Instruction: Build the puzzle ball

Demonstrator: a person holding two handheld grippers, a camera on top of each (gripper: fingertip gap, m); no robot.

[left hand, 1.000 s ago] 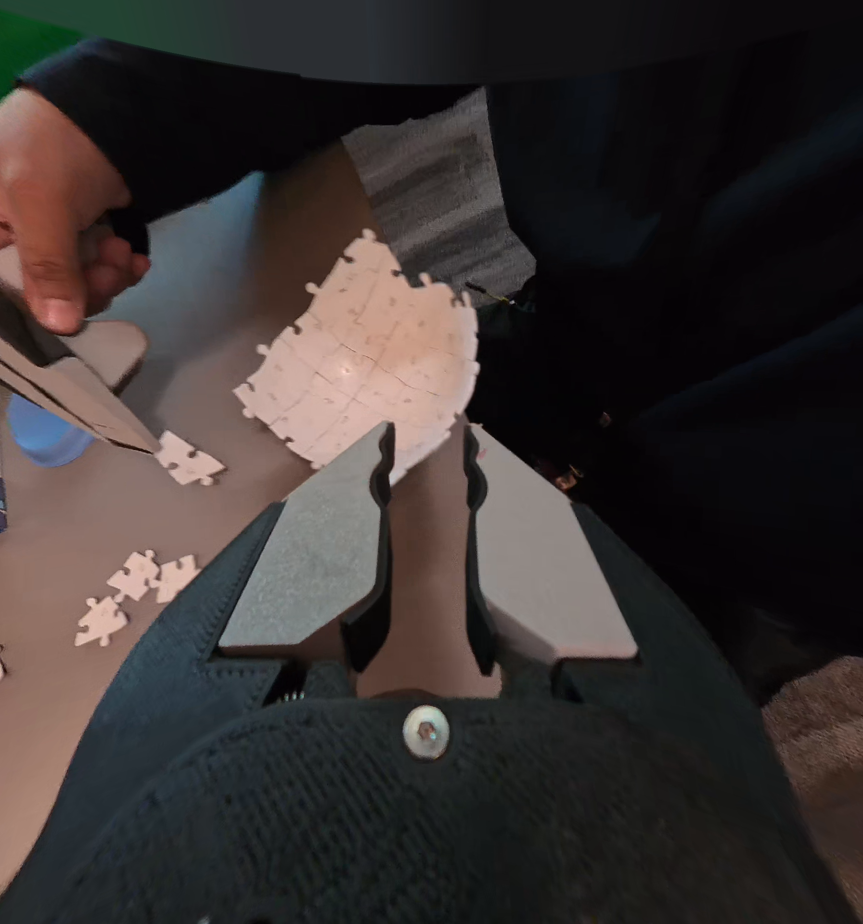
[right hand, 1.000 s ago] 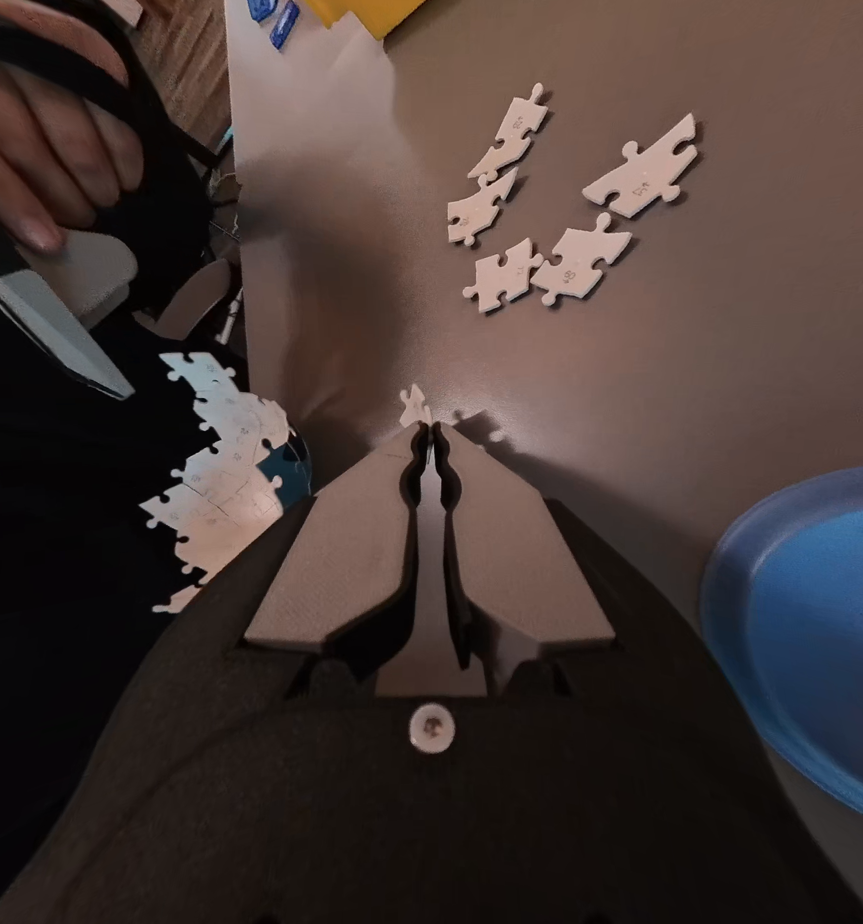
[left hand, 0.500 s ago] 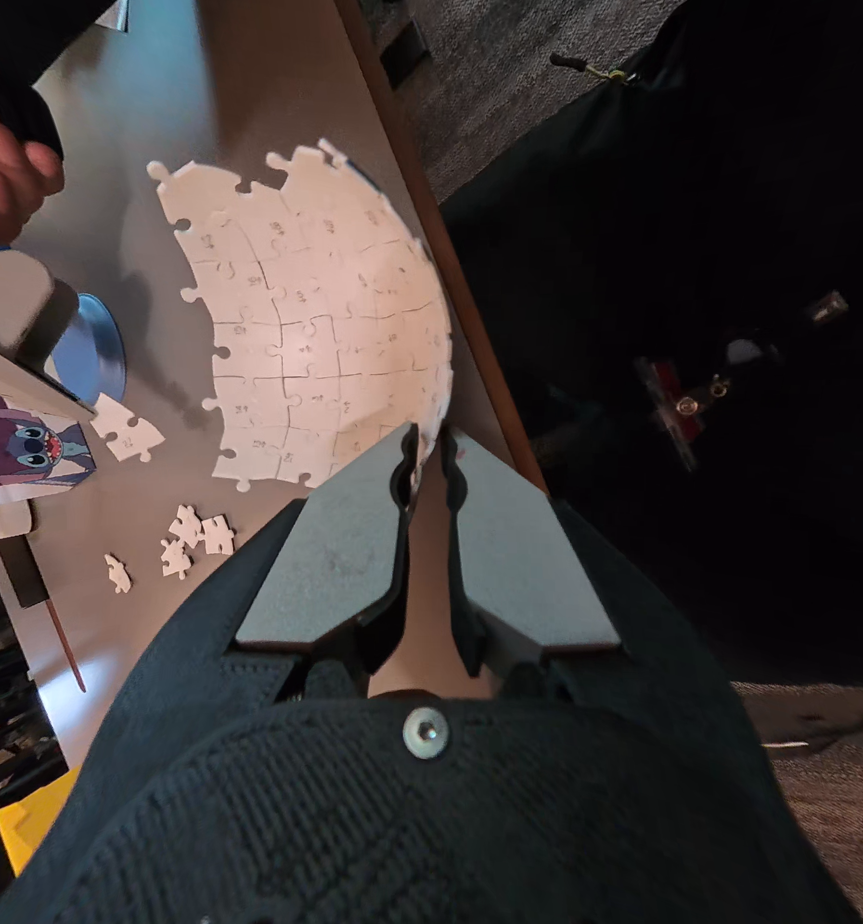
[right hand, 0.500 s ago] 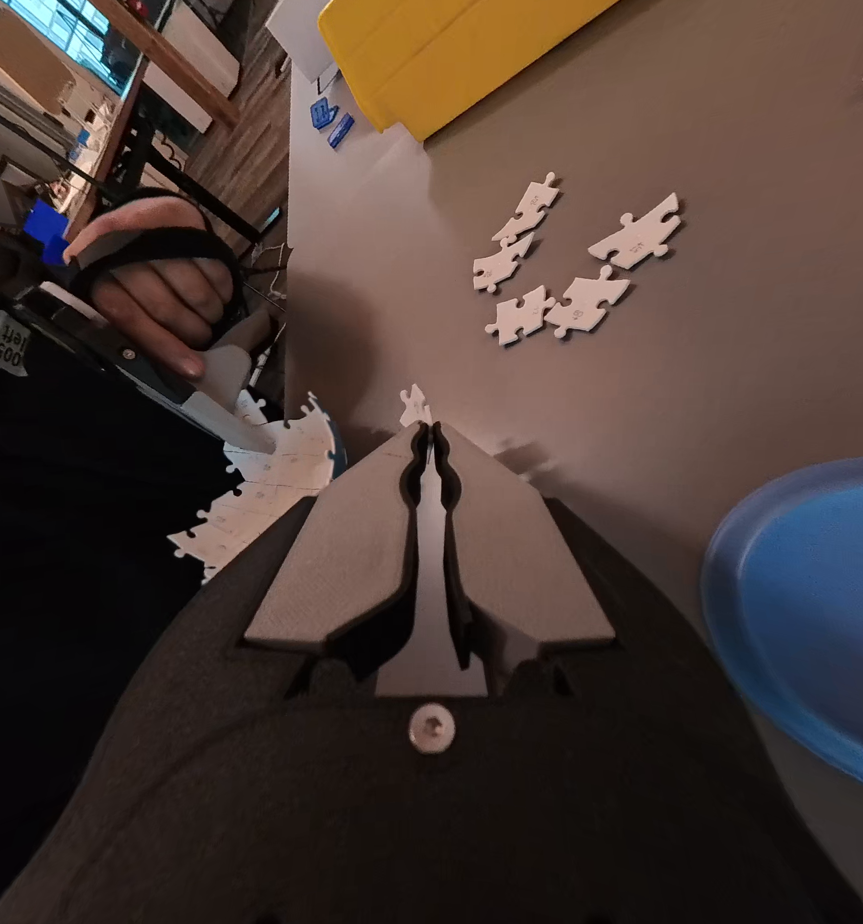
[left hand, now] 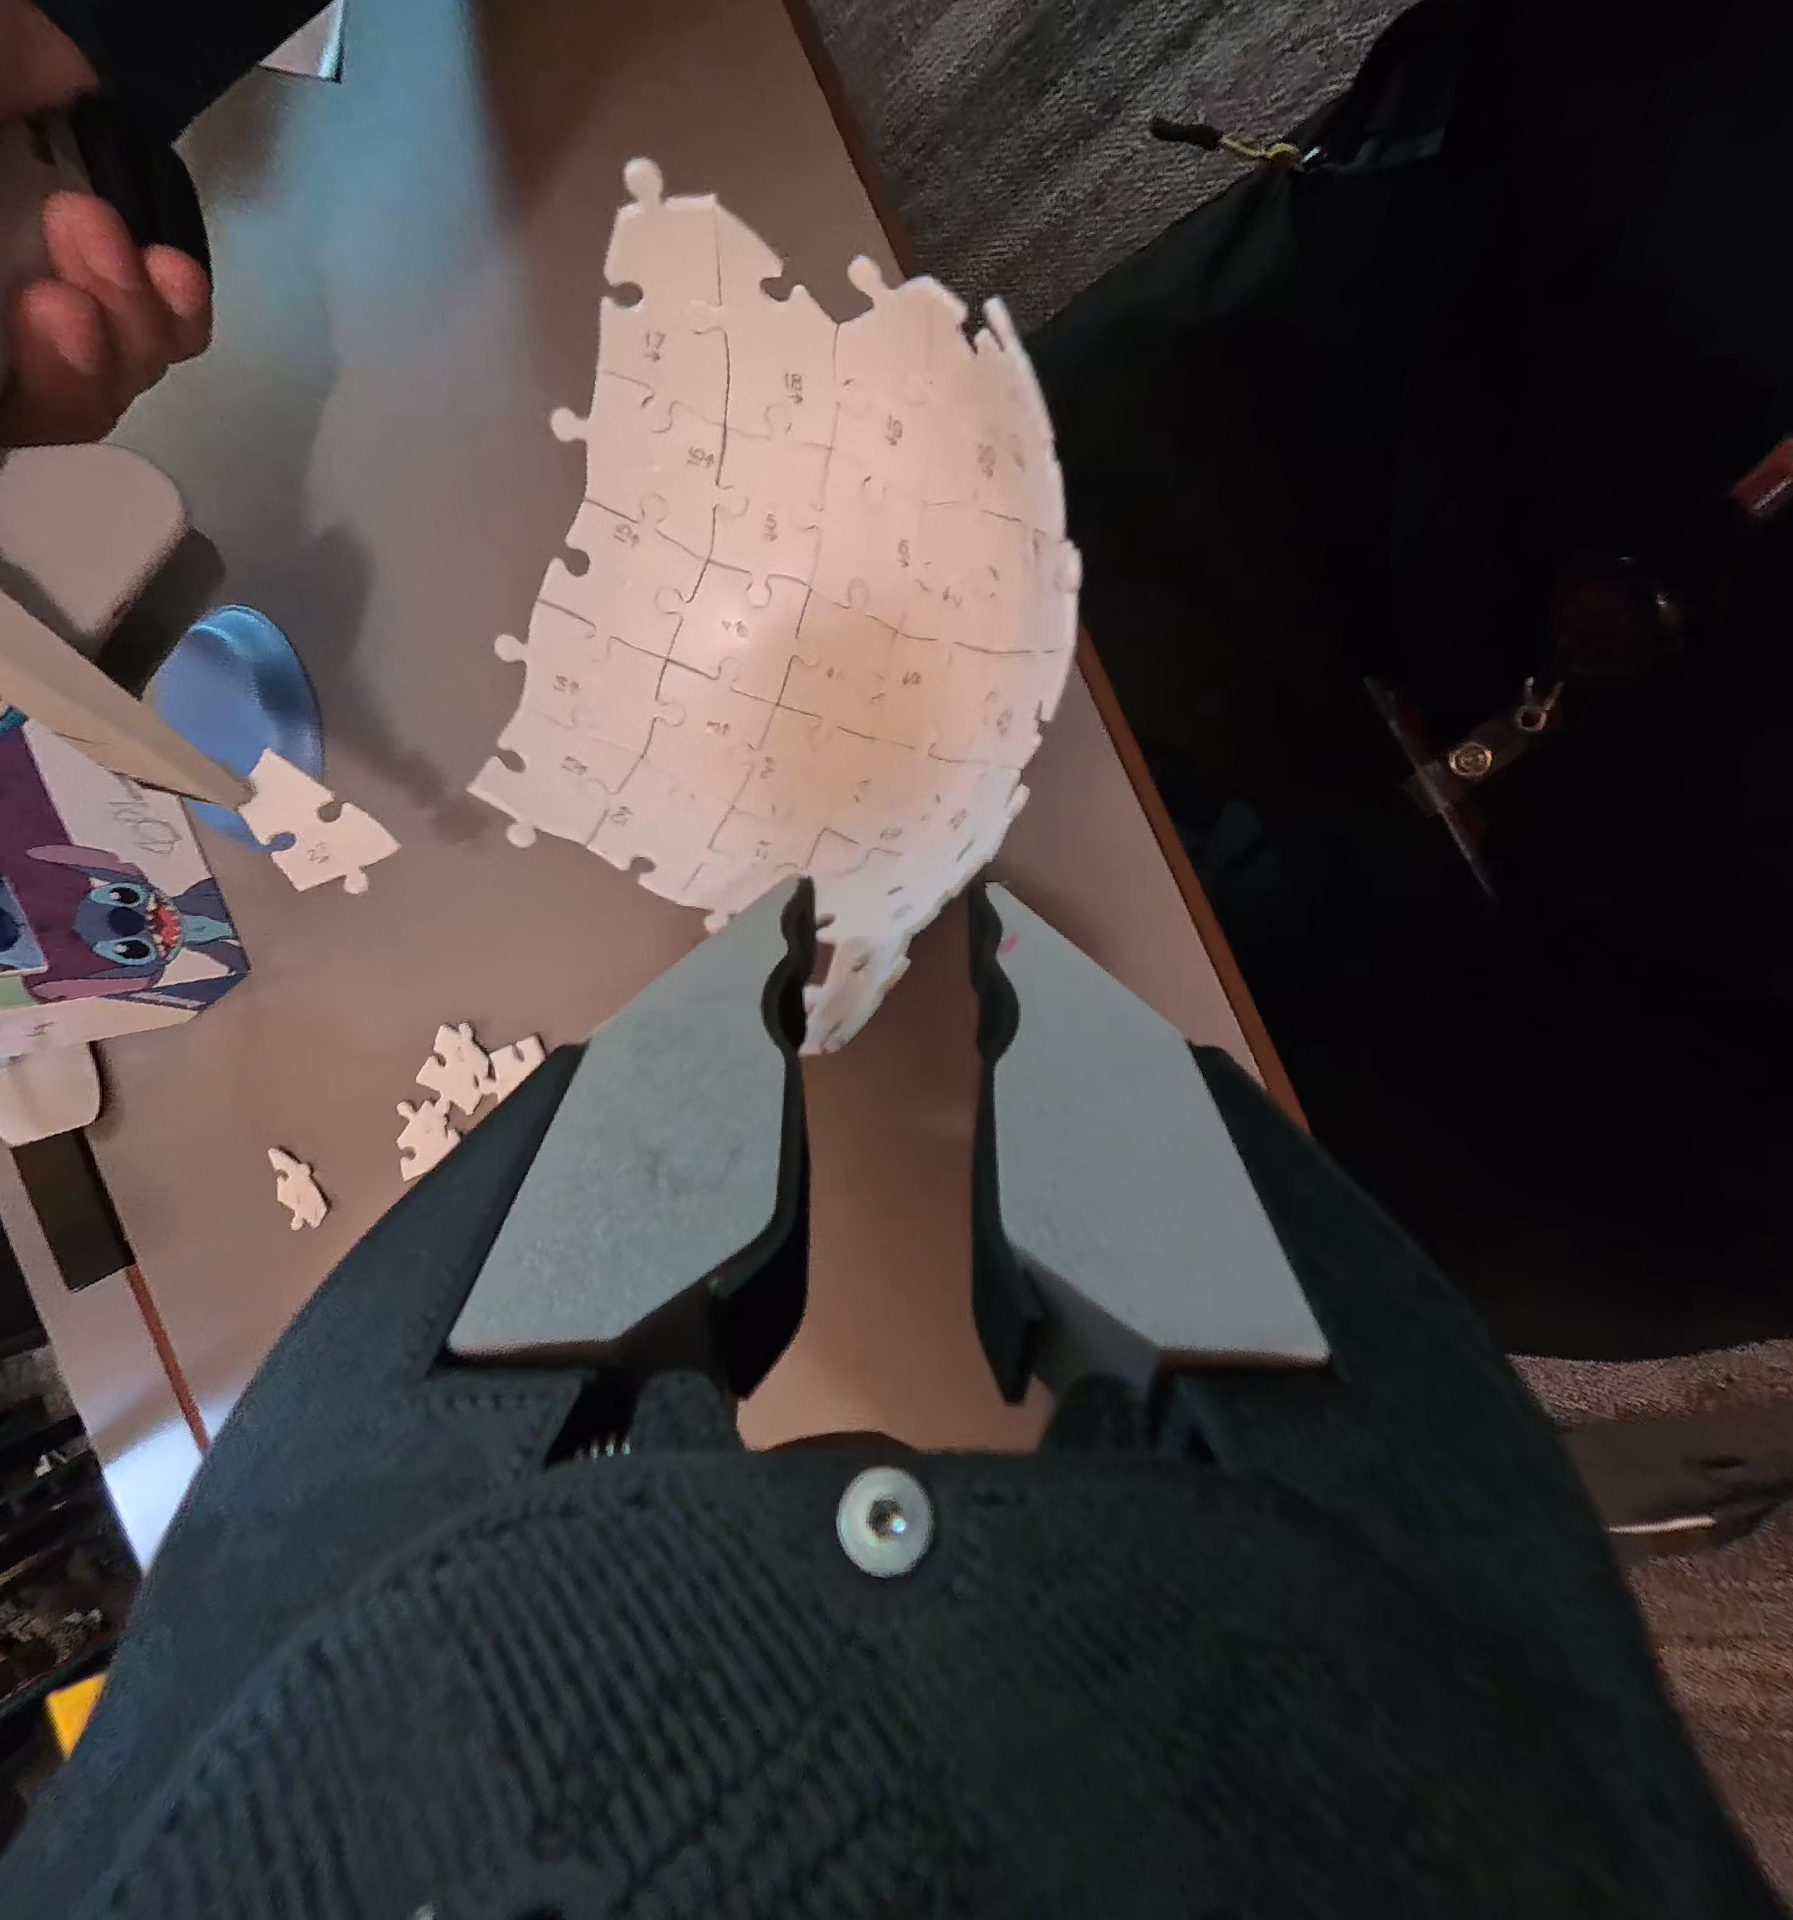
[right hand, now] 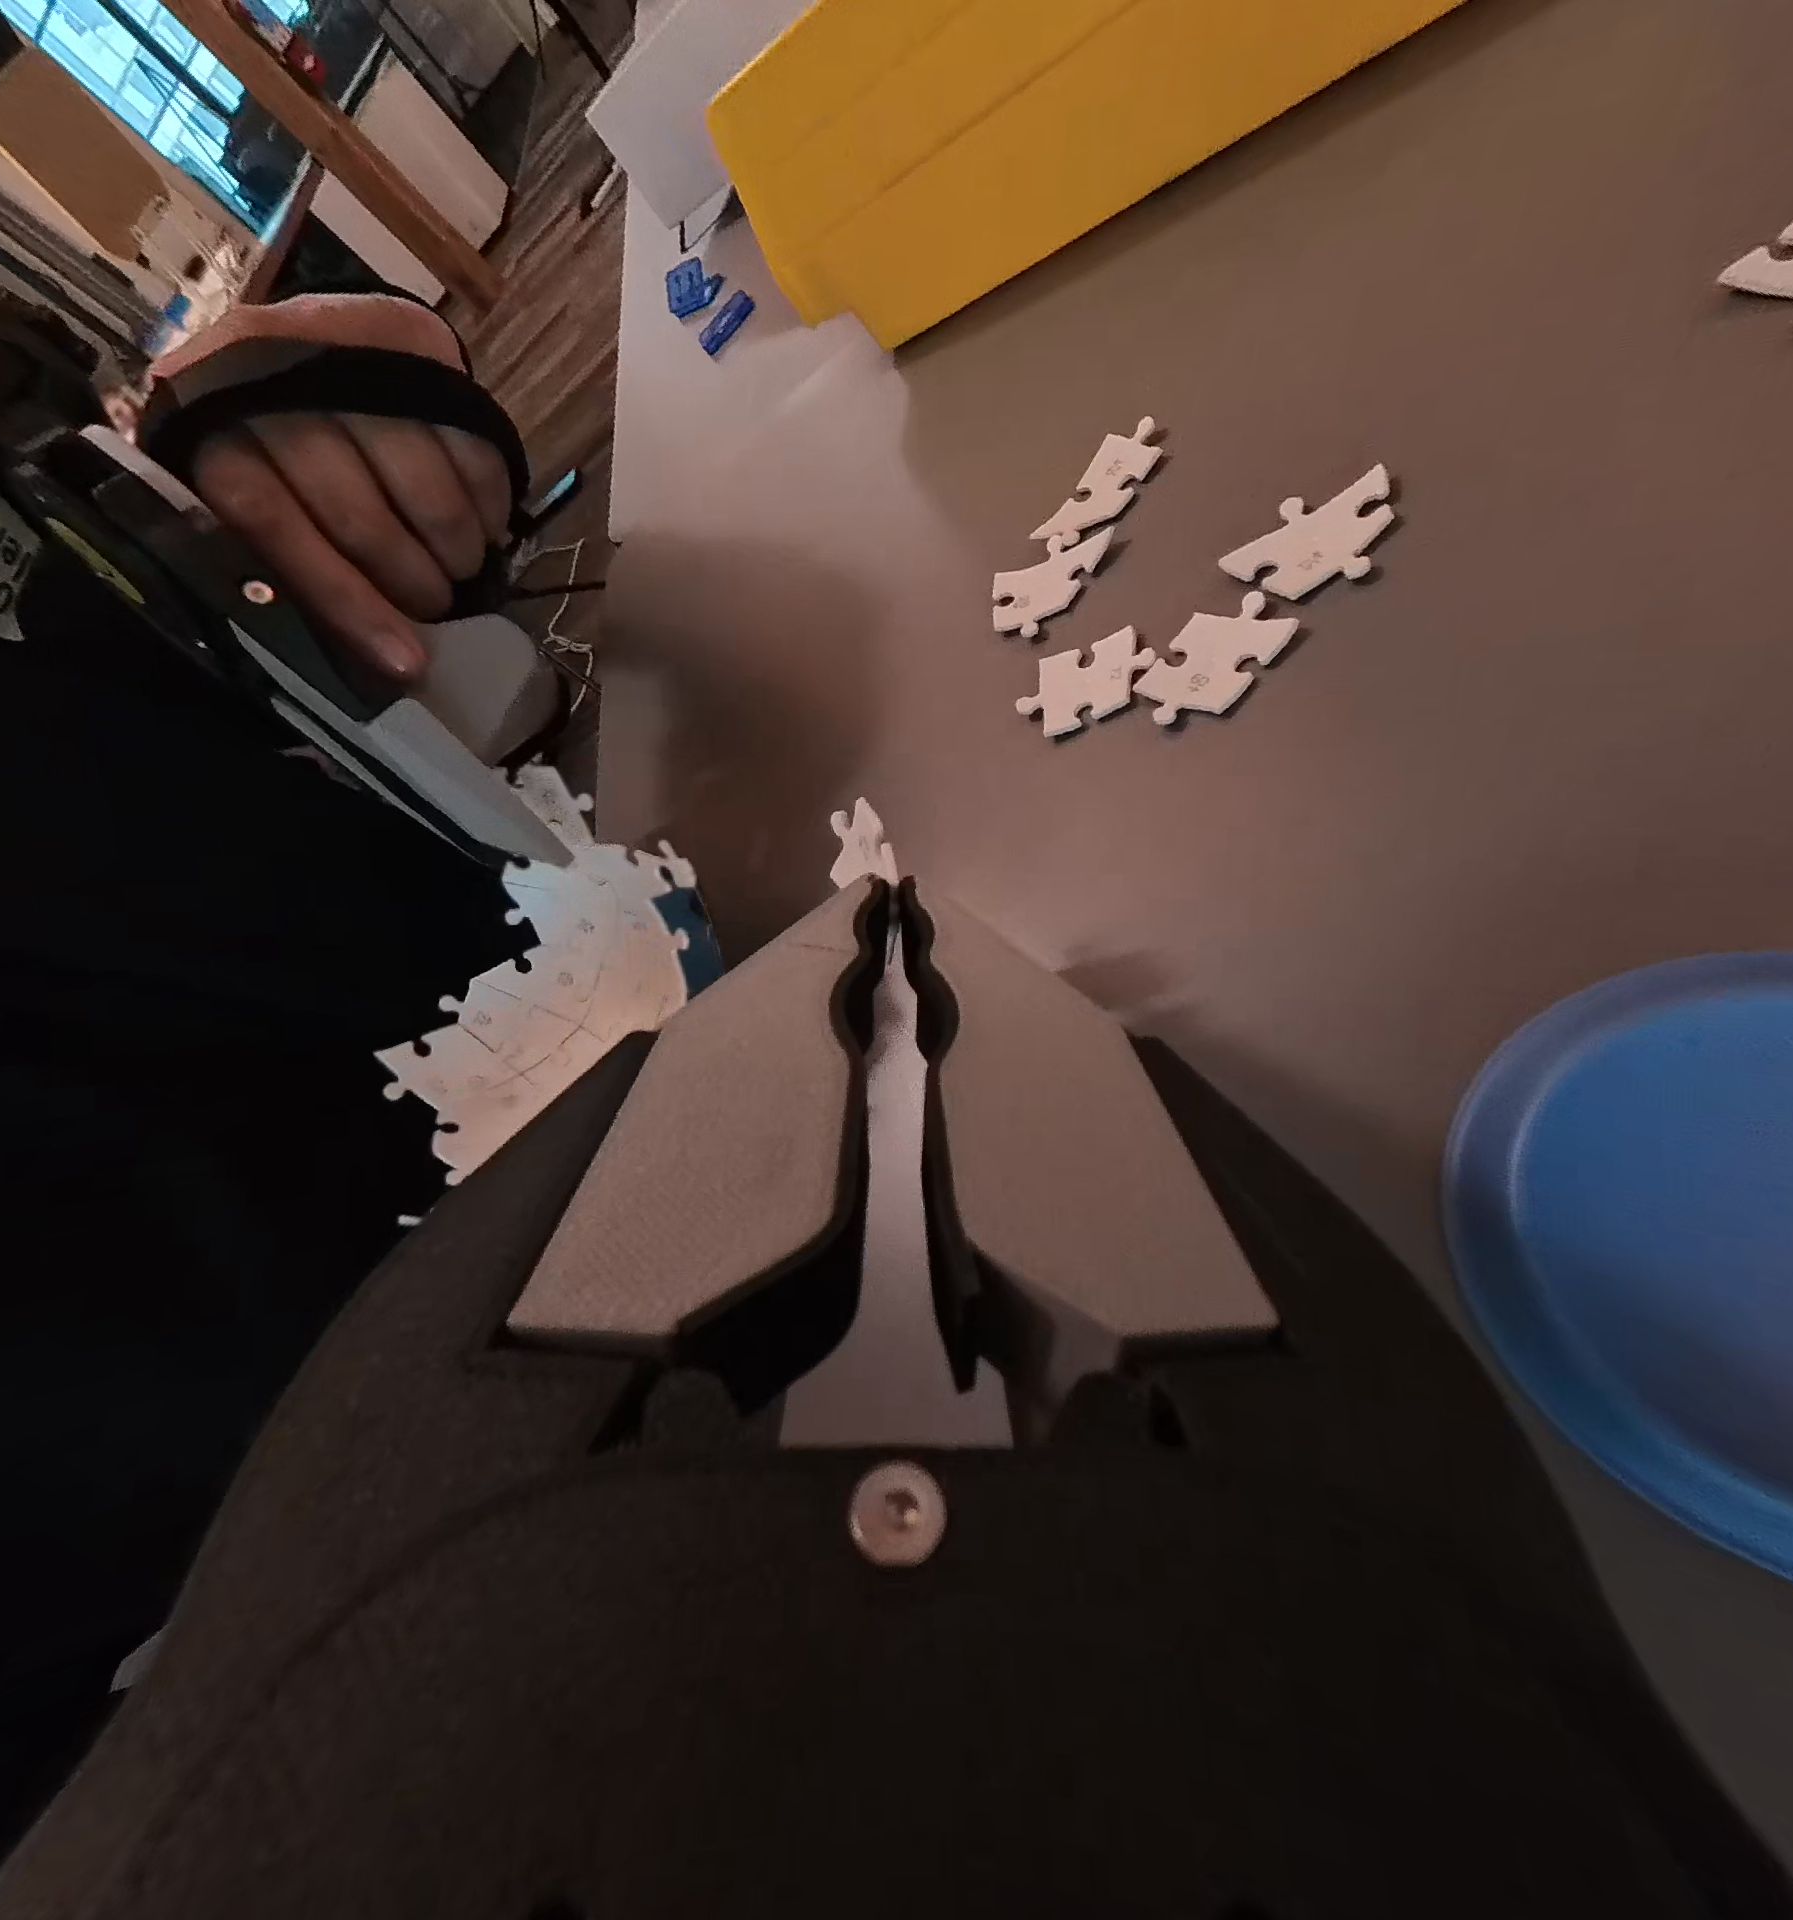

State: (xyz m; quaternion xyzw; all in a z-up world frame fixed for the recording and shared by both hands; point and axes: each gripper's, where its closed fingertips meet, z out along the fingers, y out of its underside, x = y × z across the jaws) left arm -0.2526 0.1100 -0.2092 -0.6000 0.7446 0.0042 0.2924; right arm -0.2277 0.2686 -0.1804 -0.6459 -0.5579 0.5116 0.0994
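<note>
The half-built puzzle ball (left hand: pixel 788 623) is a white curved shell, its hollow side facing the left wrist view, tilted up over the table's near edge. My left gripper (left hand: pixel 881 904) has the shell's lower rim between its fingers, jaws a little apart, rim against the left finger. The right wrist view shows the shell (right hand: pixel 559 997) at the left with the left gripper (right hand: pixel 539 857) on it. My right gripper (right hand: pixel 894 888) is shut on a single white puzzle piece (right hand: pixel 861 847). In the left wrist view the right gripper (left hand: pixel 232 795) holds that piece (left hand: pixel 320 831) left of the shell.
Several loose white pieces (right hand: pixel 1183 603) lie on the grey table (right hand: pixel 1391 883), also seen near my left gripper (left hand: pixel 456 1081). A blue round stand (right hand: pixel 1650 1247) is at right. A yellow box (right hand: pixel 1027 135) stands at the back. A printed puzzle box (left hand: pixel 71 883) lies left. The table edge (left hand: pixel 1162 779) runs beside a person's dark clothing. There is about 15 cm between the tips of the two grippers.
The shell has come from beyond the table edge to over the table and turned its hollow side up. My left jaws narrowed, then widened again. The right gripper keeps its piece.
</note>
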